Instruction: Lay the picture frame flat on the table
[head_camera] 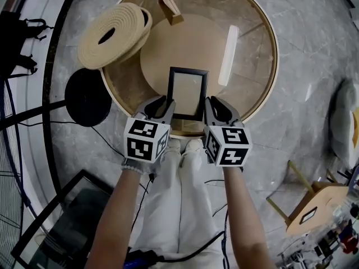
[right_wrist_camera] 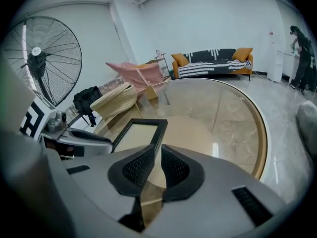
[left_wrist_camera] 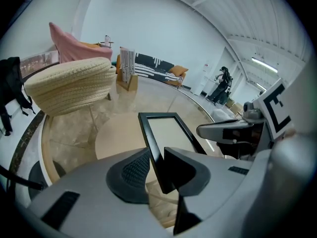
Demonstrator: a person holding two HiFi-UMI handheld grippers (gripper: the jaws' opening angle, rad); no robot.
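Head view looks down past the person's white-trousered legs [head_camera: 180, 206] to two forearms reaching forward. The left hand-held gripper [head_camera: 166, 104] and the right hand-held gripper [head_camera: 210, 106] sit side by side at the near edge of the round, glass-topped bench [head_camera: 249, 86]. The picture frame [head_camera: 188, 93] hangs between them. The left one is clenched on the frame's left rail close to the lower corner. The right one grasps the right rail at about the same height, its ribbed pads nearly together on the thin black edge.

The frame is black with a pale centre. Its long axis runs straight away from the person and its short edges lie crosswise. It is tilted rather than flat: the face turns up toward the person and the far short edge stands higher than the near one. Whether the near edge touches the glass cannot be told.

A round beige disc [head_camera: 185, 46] lies past the frame at the bench's middle; whether it is on the glass or under it is unclear. Farther back, well apart from the frame, a small wooden piece [head_camera: 170, 7] stands near the far rim. A coiled woven ring [head_camera: 112, 35] overhangs the rim on the left.

A black round fan base [head_camera: 87, 97] rests on the floor beside the bench's left edge, and a wooden chair [head_camera: 317, 200] stands off to the right. The right gripper view shows a standing fan [right_wrist_camera: 37, 53] and, against the far wall, a sofa [right_wrist_camera: 213, 63].
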